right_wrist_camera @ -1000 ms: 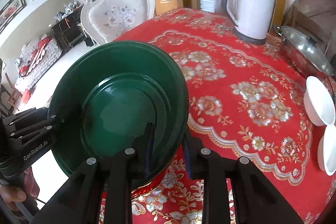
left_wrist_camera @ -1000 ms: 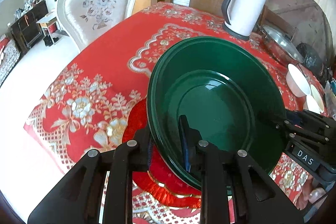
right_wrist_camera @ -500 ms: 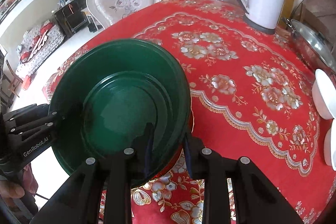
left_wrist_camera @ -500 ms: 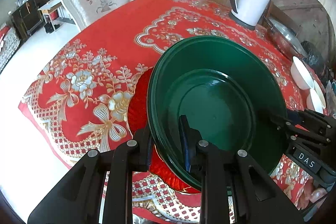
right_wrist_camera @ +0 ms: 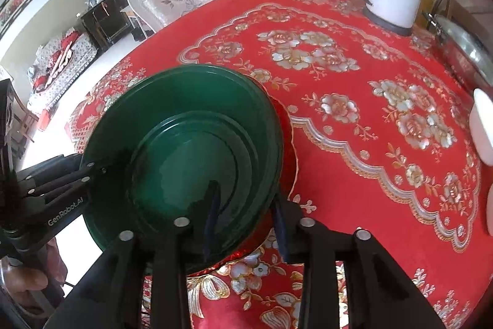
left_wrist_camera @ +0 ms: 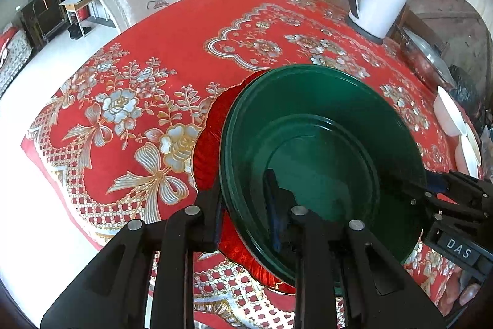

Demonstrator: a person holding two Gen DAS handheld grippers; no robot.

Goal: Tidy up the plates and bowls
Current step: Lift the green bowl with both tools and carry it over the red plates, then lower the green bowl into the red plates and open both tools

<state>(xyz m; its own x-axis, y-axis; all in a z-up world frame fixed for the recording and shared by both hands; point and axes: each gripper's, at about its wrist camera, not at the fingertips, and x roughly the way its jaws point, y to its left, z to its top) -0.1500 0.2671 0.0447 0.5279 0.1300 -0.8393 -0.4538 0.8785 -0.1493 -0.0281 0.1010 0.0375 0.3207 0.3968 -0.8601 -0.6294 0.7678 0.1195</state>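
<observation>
Red tablecloth point(left_wrist_camera: 185, 30) lies partly hidden beneath green plates point(left_wrist_camera: 320, 162), both grippers point(left_wrist_camera: 246, 205) point(right_wrist_camera: 246, 211) clamping opposite rims.

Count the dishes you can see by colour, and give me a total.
Green: 1, the green plate, gripped at opposite rims by the left gripper and the right gripper.
Red: 1, the red plate under it.
White: 2 white bowls, perhaps more behind, on the tablecloth.
Total: 4 at least.

Both tools are matte black with silver screw heads and blue-lined fingers: the left tool point(left_wrist_camera: 243, 205) reads "GenRobot.AI", the right tool point(right_wrist_camera: 246, 205) "DAS".
</observation>
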